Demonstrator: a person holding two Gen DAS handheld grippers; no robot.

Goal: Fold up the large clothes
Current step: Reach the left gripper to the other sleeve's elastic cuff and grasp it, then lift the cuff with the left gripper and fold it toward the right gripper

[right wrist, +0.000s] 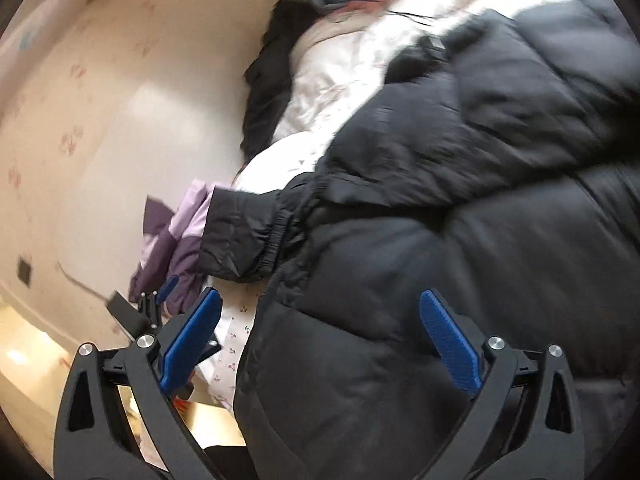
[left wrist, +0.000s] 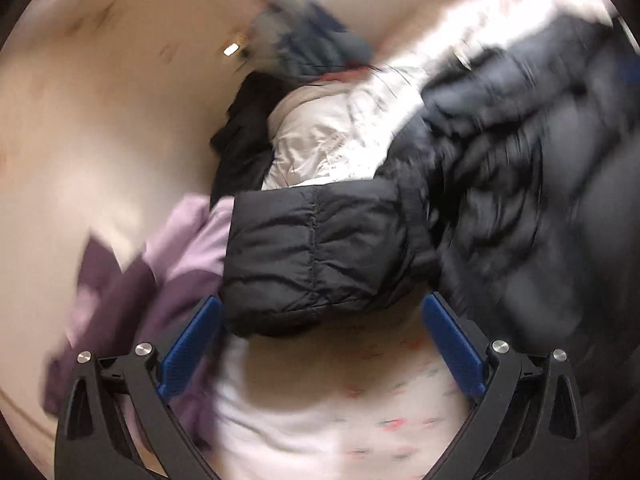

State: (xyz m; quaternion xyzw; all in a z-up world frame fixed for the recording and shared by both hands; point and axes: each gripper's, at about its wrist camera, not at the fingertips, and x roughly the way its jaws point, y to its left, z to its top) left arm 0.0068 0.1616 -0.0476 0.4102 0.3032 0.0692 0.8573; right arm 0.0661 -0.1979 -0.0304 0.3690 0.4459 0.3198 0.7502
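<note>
Black puffer jacket (right wrist: 460,240) sprawls over a flower-print bedsheet (left wrist: 340,420), its sleeve (left wrist: 316,256) reaching left toward a purple jacket (left wrist: 160,280). A white garment (left wrist: 328,140) lies beyond. Left gripper (left wrist: 320,344) gapes wide, empty, just short of the sleeve. Right gripper (right wrist: 320,344) spread wide above the jacket body, pads clear.

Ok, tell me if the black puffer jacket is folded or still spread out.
Not neatly folded. The black puffer jacket lies bunched on the bed, one sleeve sticking out toward the purple garment. Blur hides finer detail.
</note>
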